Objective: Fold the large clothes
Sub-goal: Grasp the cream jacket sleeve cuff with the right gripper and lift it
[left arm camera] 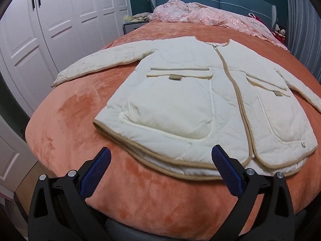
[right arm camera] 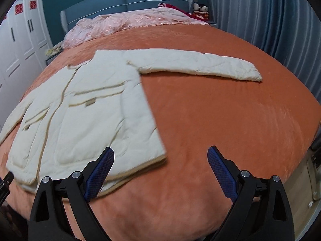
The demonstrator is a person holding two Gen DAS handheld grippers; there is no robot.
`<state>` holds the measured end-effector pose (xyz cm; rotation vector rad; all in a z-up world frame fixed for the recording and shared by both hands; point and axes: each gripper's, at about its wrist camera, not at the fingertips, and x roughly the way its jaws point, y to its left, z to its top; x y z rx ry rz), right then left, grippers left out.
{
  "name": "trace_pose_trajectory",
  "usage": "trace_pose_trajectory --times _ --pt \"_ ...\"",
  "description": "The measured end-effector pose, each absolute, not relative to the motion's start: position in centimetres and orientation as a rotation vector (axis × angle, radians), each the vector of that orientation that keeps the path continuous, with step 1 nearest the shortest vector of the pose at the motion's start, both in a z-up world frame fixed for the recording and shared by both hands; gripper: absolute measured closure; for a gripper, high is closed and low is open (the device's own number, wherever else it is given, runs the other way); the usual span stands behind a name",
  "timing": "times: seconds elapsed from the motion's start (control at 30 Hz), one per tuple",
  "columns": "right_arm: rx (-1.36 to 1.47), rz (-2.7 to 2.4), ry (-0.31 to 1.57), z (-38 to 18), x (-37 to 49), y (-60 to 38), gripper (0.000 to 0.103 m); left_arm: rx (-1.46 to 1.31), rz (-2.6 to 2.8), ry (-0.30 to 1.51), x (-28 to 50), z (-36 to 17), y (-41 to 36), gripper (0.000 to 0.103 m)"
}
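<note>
left wrist view shows the cream quilted jacket with tan trim (left arm camera: 180,100) lying flat and zipped on the orange plush bedspread (left arm camera: 80,120), both sleeves spread out sideways from the body, so no fold looks made yet and the whole job remains. the left gripper (left arm camera: 161,156) hovers just short of the jacket's hem, jaws wide apart and empty. the right gripper (right arm camera: 160,156) hangs beside the jacket's right hem corner, over bare bedspread, jaws likewise spread, holding nothing.

Both low views sharing jacket (left arm camera: 180,100)
</note>
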<state>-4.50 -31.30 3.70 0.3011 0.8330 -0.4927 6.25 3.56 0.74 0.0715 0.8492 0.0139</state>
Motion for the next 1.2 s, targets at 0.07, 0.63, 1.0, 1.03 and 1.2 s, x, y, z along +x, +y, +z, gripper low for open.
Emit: trace_pose_trajectory --times 0.07,0.63,1.0,1.03,1.2 --pt "0.355 -0.533 0.811 4.3 -3.1 -35.3 0.011 0.064 0.038 0.858 8.2 1.2 3.5 0.005" --pt "0.635 -0.931 0.811 -0.9 4.2 -62.0 0.011 0.046 0.213 0.918 20.2 0.2 2.5 0.005" --pt "0.86 -0.905 0.696 -2.8 7.0 -65.3 0.091 0.012 0.224 0.918 22.3 0.0 3.5 0.005" --pt "0.849 -0.887 0.667 -1.7 7.7 -64.7 0.091 0.015 0.228 0.914 22.4 0.0 3.6 0.005" --pt "0.613 -0.629 0.538 6.7 14.4 -57.0 0.092 0.001 0.235 0.922 22.6 0.0 4.5 0.005"
